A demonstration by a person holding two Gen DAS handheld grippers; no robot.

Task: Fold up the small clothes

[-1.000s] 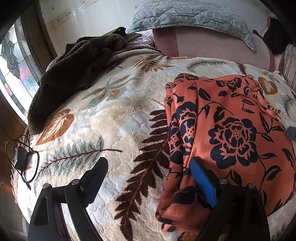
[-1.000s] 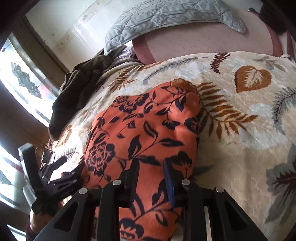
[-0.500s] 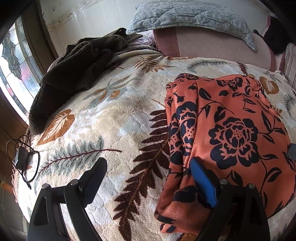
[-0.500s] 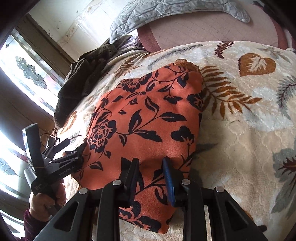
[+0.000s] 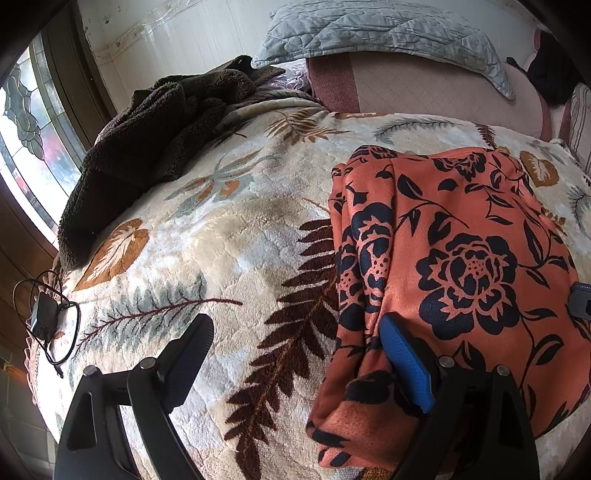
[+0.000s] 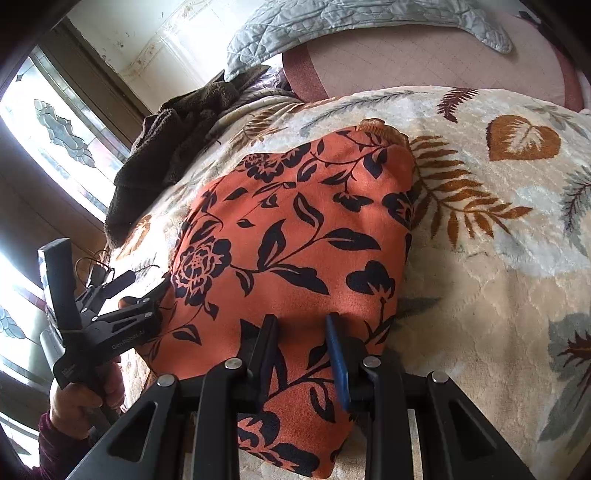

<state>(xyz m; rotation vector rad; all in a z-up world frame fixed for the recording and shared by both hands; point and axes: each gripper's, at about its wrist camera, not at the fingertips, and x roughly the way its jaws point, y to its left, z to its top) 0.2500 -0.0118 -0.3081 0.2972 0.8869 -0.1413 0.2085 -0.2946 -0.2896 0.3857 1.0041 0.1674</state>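
Note:
An orange garment with dark floral print (image 5: 461, 258) lies folded on the leaf-patterned blanket (image 5: 221, 240); it also shows in the right wrist view (image 6: 295, 240). My left gripper (image 5: 295, 343) is open wide; its right finger (image 5: 406, 362) rests on the garment's near left edge, its left finger on the blanket. My right gripper (image 6: 301, 343) is partly open over the garment's near edge, fingers a hand-width apart, nothing clamped. The left gripper (image 6: 110, 325) also shows at the garment's left side in the right wrist view.
A dark brown fleece (image 5: 147, 147) lies heaped at the far left by the window. A grey quilted pillow (image 5: 369, 33) and a pink bolster (image 5: 424, 88) sit at the bed's head. A black charger with cable (image 5: 44, 321) lies at the left edge.
The right gripper has drawn back toward the near edge of the garment, showing more of it. The left gripper has hardly moved.

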